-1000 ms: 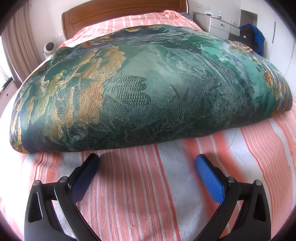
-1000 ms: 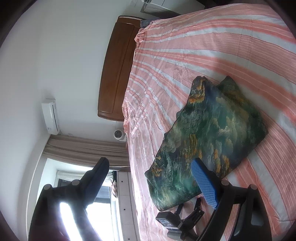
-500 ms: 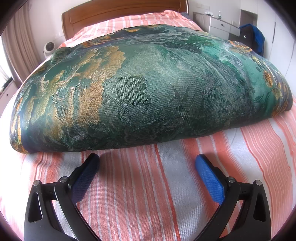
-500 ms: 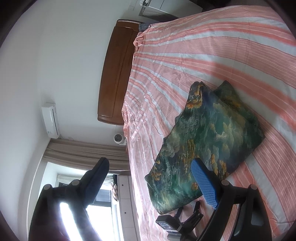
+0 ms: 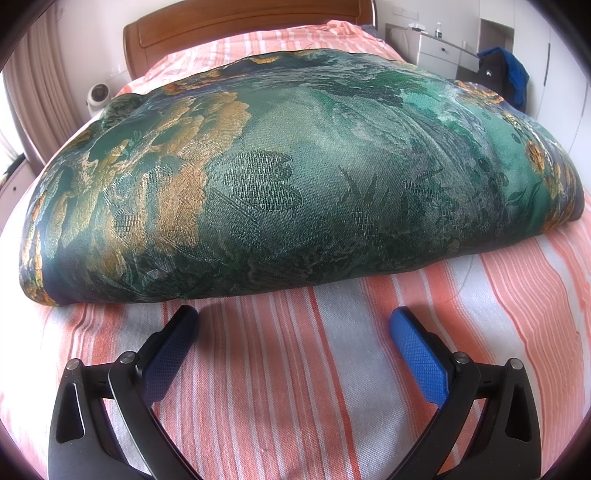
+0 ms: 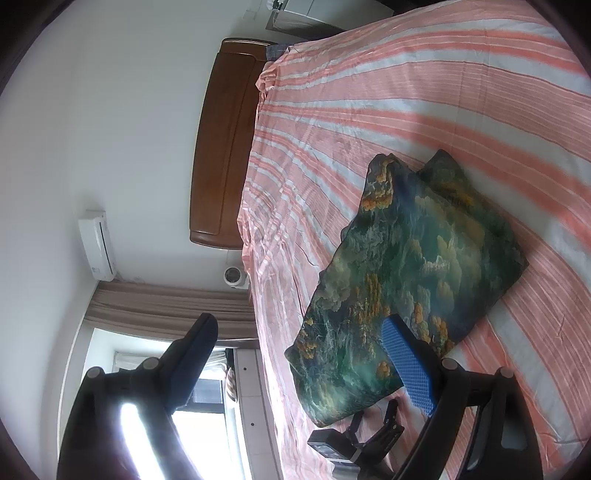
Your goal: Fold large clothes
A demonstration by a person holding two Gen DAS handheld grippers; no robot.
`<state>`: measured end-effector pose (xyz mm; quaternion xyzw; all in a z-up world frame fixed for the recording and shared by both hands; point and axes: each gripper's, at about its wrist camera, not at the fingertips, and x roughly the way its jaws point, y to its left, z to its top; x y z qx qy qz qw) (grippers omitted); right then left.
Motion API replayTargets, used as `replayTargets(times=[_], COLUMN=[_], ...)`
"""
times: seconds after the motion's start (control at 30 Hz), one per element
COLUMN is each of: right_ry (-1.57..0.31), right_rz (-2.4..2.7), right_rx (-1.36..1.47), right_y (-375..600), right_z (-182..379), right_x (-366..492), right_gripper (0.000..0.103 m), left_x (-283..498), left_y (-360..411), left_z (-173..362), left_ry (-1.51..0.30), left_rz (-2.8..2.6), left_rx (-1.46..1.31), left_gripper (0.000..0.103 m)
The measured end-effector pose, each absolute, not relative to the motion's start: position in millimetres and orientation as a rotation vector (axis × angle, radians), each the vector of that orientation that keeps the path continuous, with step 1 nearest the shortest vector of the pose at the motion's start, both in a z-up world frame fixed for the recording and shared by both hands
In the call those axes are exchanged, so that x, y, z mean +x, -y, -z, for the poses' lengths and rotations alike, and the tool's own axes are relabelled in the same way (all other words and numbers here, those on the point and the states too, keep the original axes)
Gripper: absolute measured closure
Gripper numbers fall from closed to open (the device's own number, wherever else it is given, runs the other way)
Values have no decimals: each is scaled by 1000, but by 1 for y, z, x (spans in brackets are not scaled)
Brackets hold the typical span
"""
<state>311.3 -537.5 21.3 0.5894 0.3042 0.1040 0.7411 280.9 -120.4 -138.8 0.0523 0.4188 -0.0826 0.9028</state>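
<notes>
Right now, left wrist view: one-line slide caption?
Open left gripper rests empty on the striped bedsheet, just short of the folded green-and-gold garment.

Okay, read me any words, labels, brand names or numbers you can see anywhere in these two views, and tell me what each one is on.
No readable text in either view.
Folded green and gold cloth: woven pattern only, no lettering.
Striped bedsheet: no print.
Air conditioner on the wall: any marking is too small to read.
Bottle on the white dresser: label too small and blurred to read.
</notes>
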Motion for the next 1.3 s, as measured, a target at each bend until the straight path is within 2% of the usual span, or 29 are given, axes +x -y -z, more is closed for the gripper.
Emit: replayTargets(times=[0.83, 1.3], right_ry=[-654, -715], right_rz=[-236, -192], right_rx=[1282, 1197], right_y=[539, 545], right_z=[-26, -17], right_x=[313, 309], right_gripper=[13, 13], left_x=[281, 281], left_y=[120, 121], left_z=[139, 139], left_ry=[-866, -866], left_rz=[171, 171], left_rx=[108, 108], left_gripper=[0, 0])
